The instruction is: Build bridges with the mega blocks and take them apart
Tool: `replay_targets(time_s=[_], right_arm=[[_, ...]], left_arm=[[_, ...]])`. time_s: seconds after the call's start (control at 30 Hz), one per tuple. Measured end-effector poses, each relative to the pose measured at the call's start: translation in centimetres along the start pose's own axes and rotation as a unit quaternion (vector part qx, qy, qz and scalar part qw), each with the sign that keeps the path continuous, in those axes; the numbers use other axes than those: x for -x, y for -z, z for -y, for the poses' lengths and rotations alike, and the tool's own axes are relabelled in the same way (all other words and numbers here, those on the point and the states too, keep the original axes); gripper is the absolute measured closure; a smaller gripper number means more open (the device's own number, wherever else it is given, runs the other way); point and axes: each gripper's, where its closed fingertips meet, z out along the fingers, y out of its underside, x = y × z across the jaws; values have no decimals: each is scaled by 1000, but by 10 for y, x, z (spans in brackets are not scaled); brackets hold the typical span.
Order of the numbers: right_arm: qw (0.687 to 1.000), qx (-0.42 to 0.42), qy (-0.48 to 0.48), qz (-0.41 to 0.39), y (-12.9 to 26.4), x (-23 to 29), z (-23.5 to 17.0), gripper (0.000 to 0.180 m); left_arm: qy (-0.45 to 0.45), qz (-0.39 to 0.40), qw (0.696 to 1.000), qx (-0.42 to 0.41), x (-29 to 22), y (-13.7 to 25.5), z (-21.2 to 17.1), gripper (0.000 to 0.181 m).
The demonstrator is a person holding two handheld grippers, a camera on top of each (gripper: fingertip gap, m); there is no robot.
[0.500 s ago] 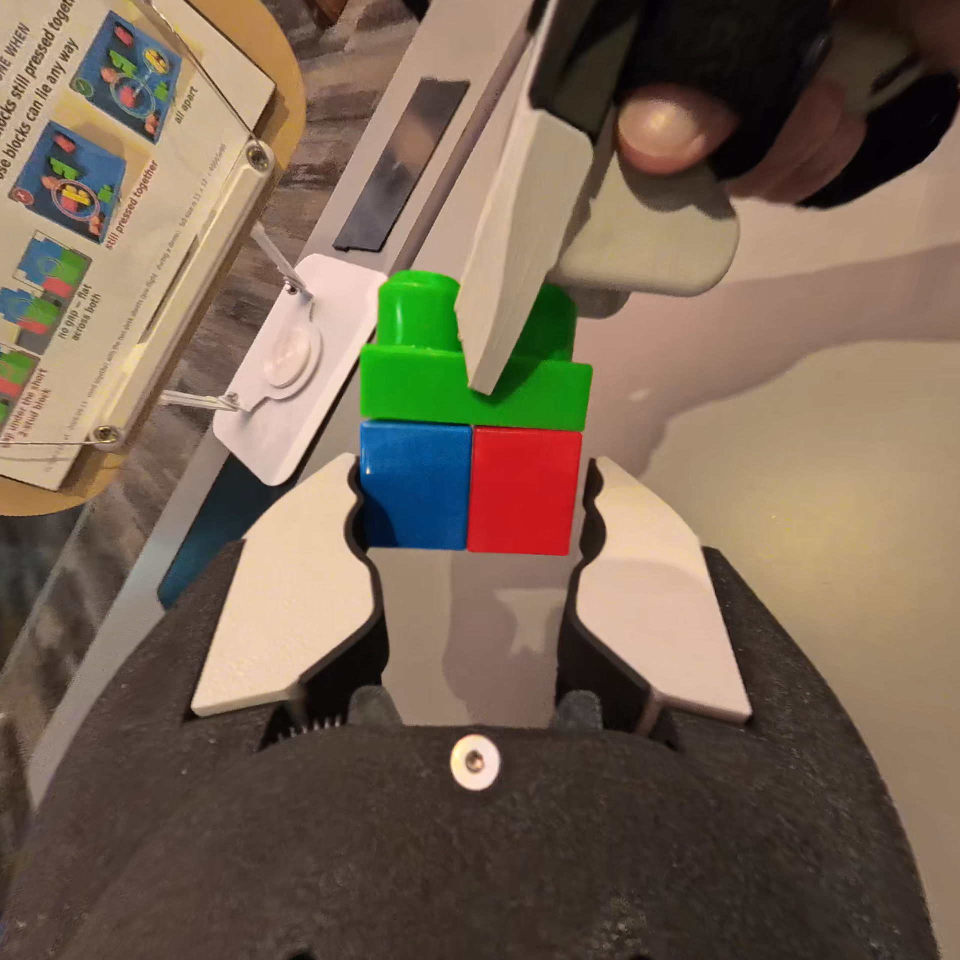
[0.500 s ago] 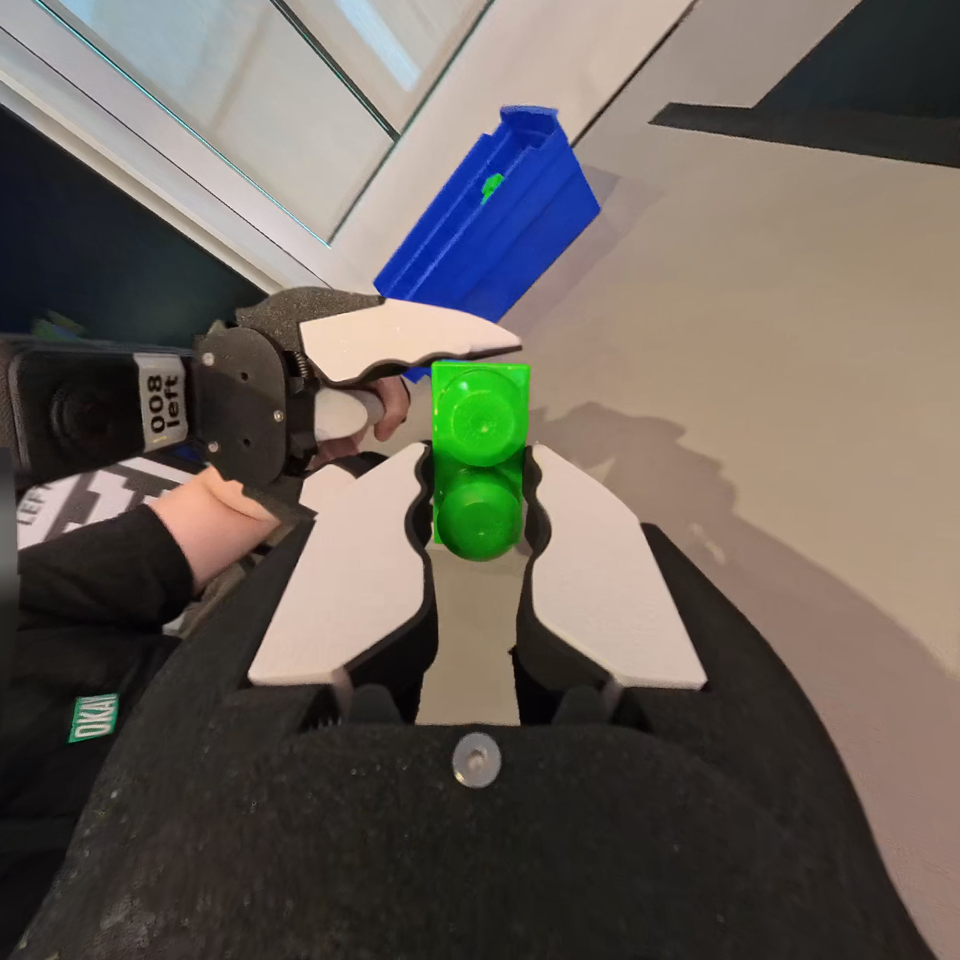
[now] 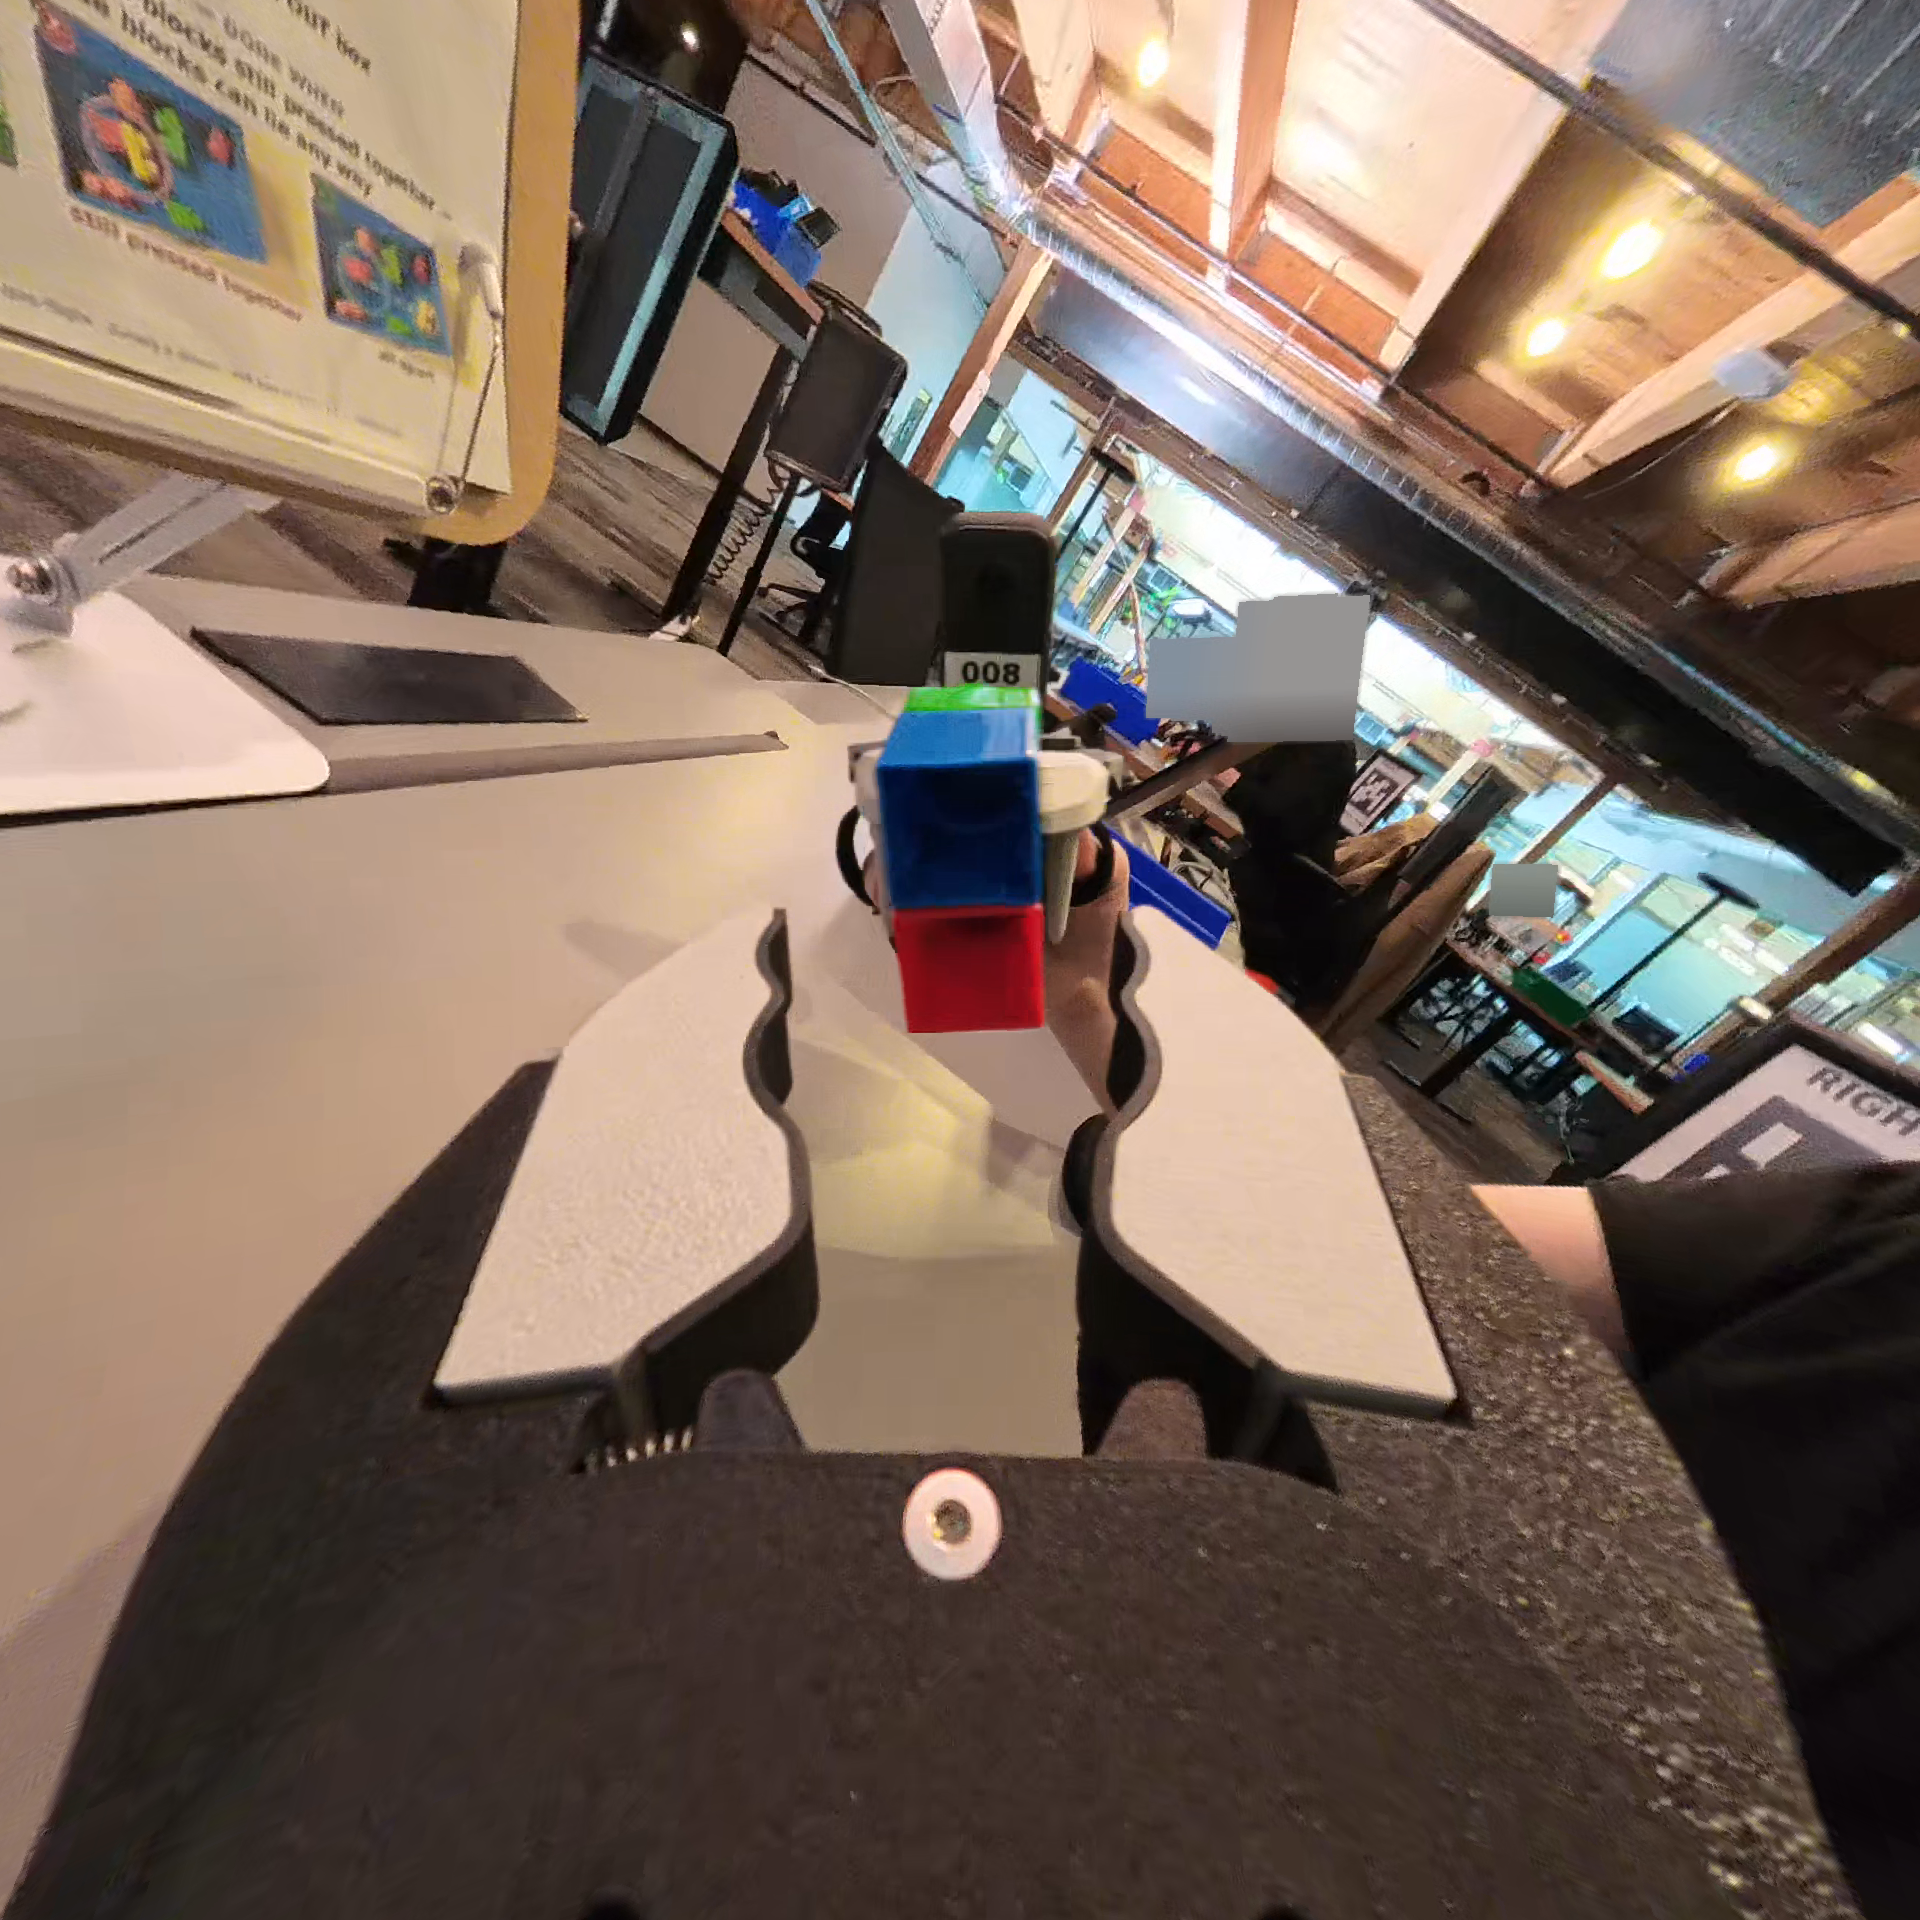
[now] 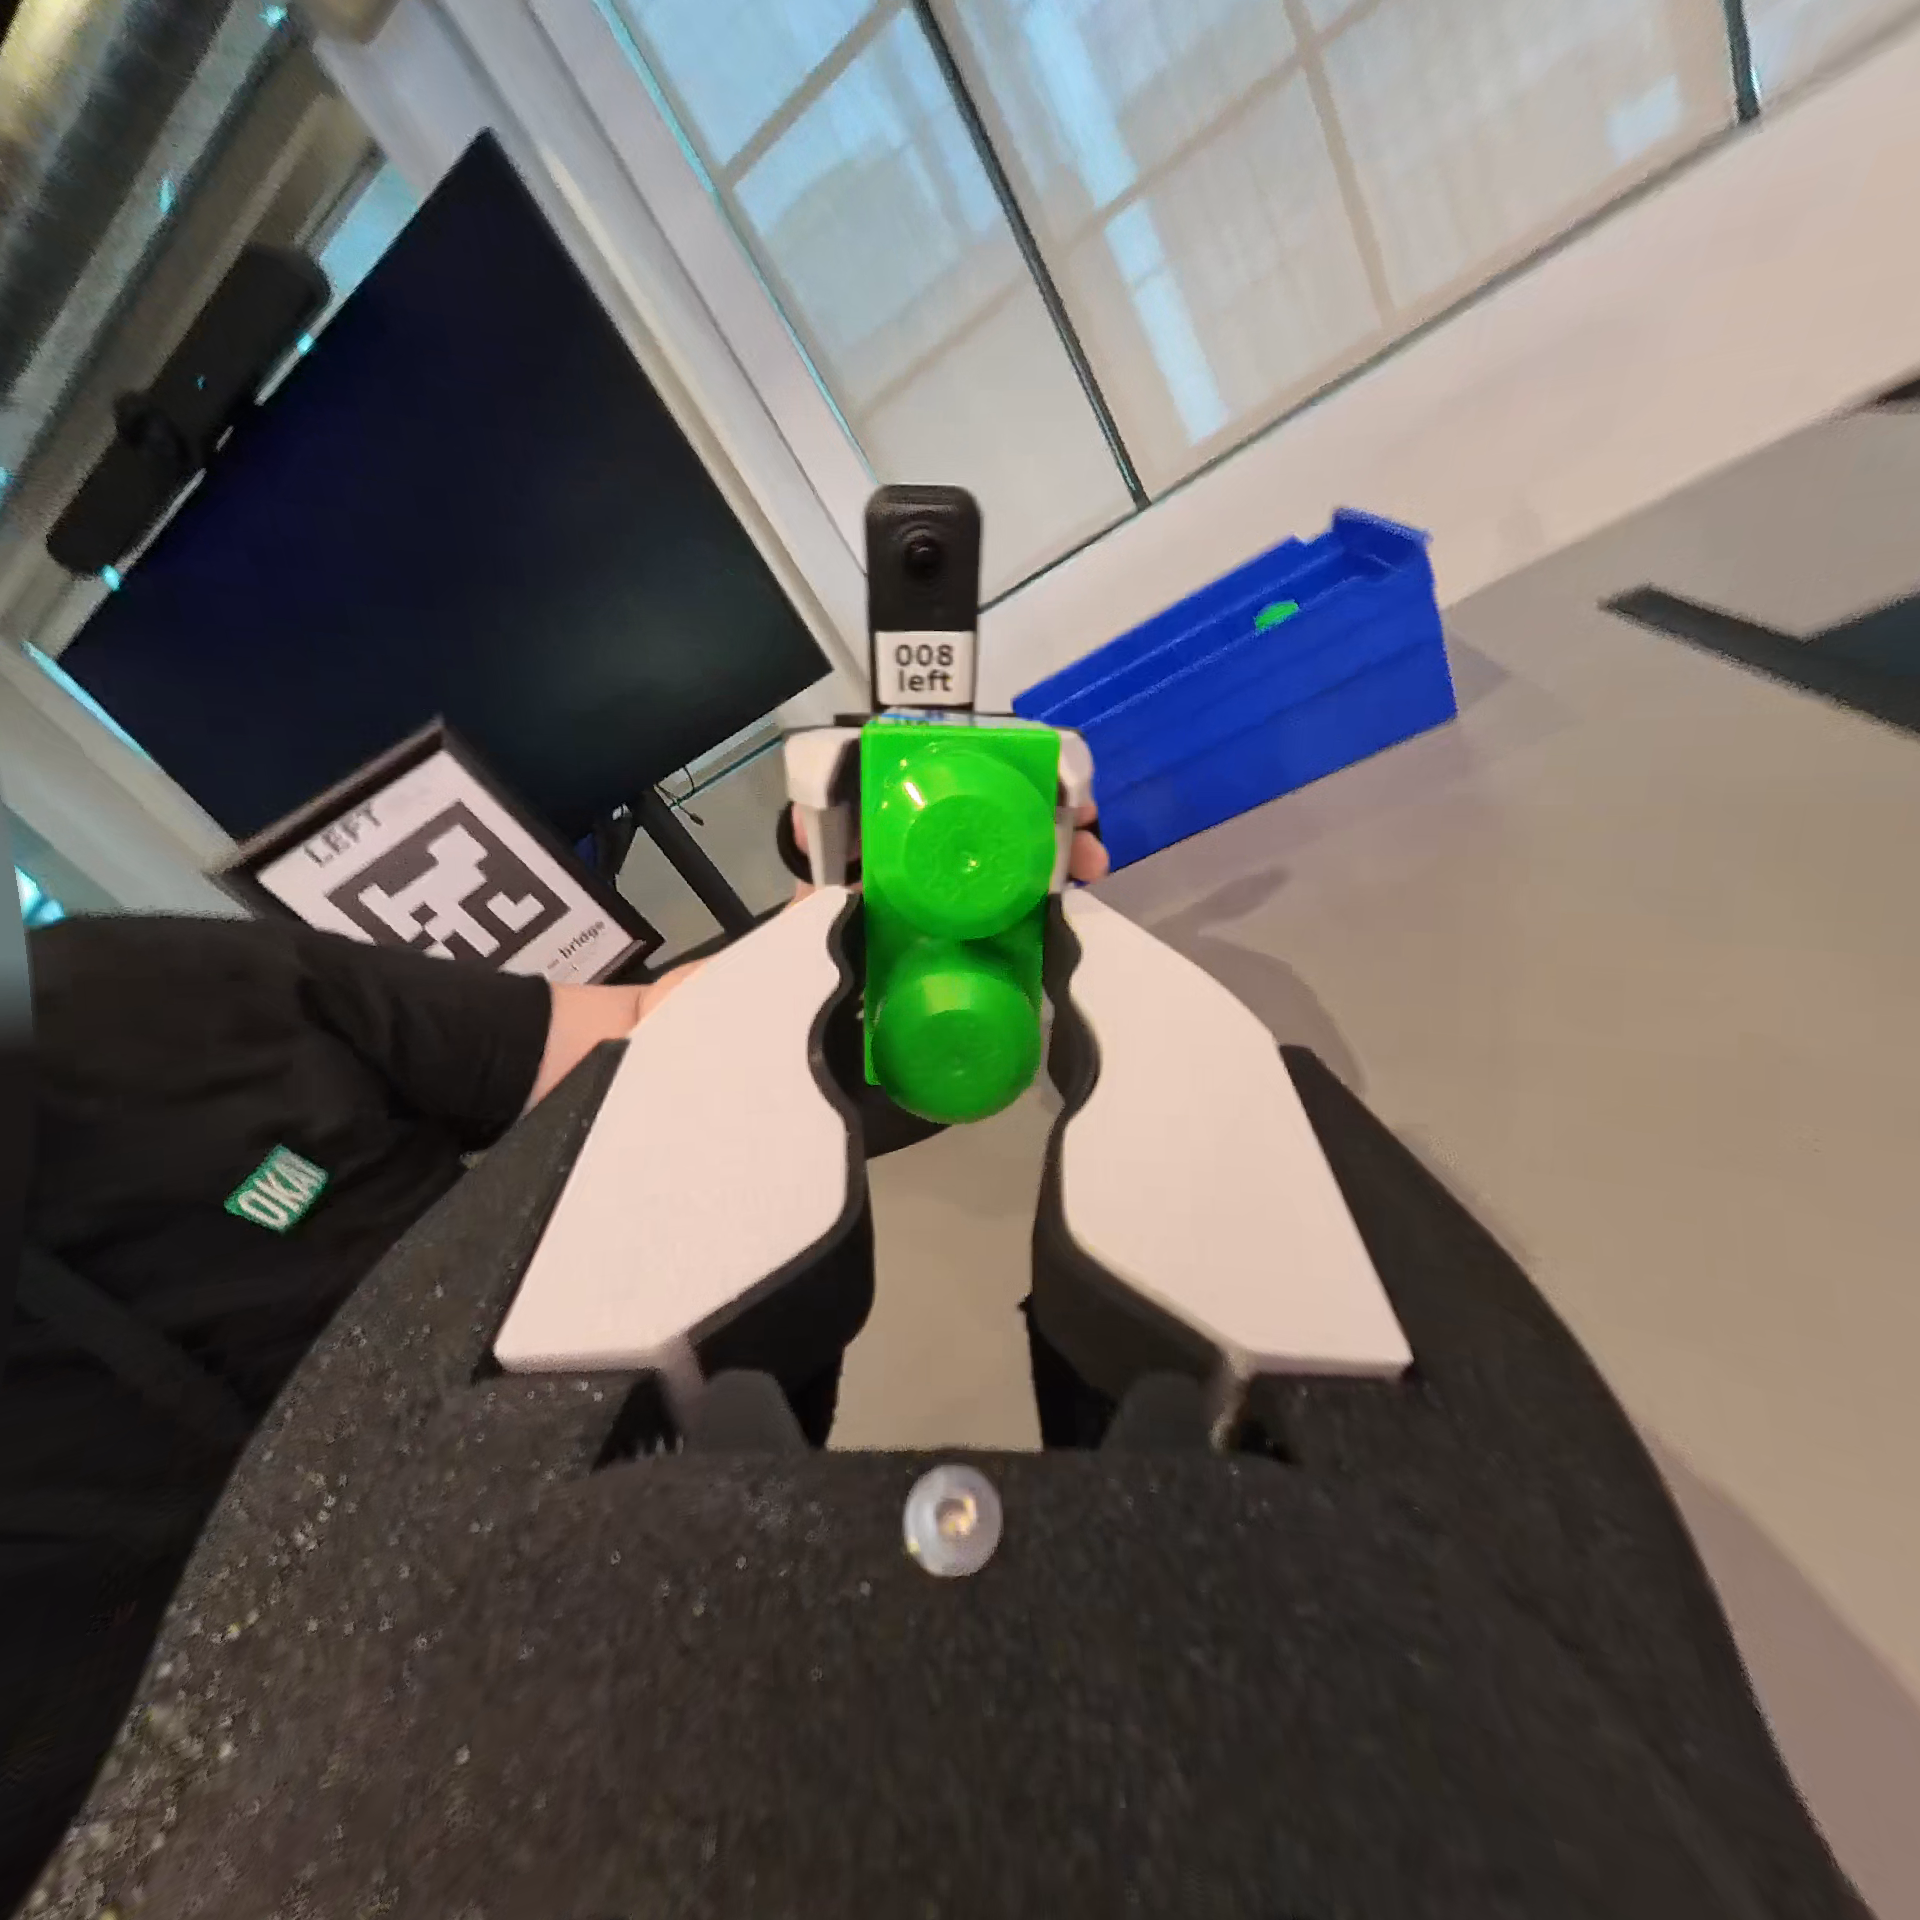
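Right claw (image 4: 951,997): we see its 2 white fingers closed on the green block (image 4: 956,914), gripping it by its sides with the 2 studs facing the camera.
Left claw (image 3: 951,997): we see its fingers spread wide with nothing between them, lifted over the grey worktop (image 3: 312,987).
Green block: held off the worktop; in the left wrist view only a thin green edge (image 3: 961,698) shows above the blue one.
Blue block (image 3: 961,821): joined to the green block's underside, its hollow base facing the left camera.
Red block (image 3: 971,966): touching the blue block, just below it in the left wrist view, just ahead of the left claw's tips.
Blue bin (image 4: 1247,686): on the worktop well beyond the claws, a small green piece inside.
Instruction sheet (image 3: 239,208): propped on a stand at the worktop's far left edge.
Marker card (image 4: 457,883): a framed black-and-white card stands near the person's black sleeve (image 4: 229,1091).
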Motion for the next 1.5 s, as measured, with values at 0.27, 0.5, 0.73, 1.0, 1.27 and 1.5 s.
replay_targets(time_s=[0.27, 0.5, 0.73, 1.0, 1.27, 1.5], right_arm=[[996, 10, 87, 24, -15, 23, 0, 147], [996, -12, 91, 19, -18, 30, 11, 142], [997, -16, 77, 12, -23, 32, 17, 147], [998, 17, 56, -8, -23, 29, 12, 147], [998, 19, 51, -10, -22, 27, 10, 147], [998, -58, 18, -27, -15, 25, 35, 147]], left_arm=[[-55, -35, 998, -4, -25, -25, 8, 146], [-61, -42, 997, -30, -31, -23, 16, 147], [-67, -42, 997, -20, -35, -22, 15, 147], [-86, -30, 996, 7, -31, -21, 9, 148], [-88, -31, 995, 27, -29, -23, 8, 147], [-38, -75, 996, -17, -38, -15, 36, 119]])
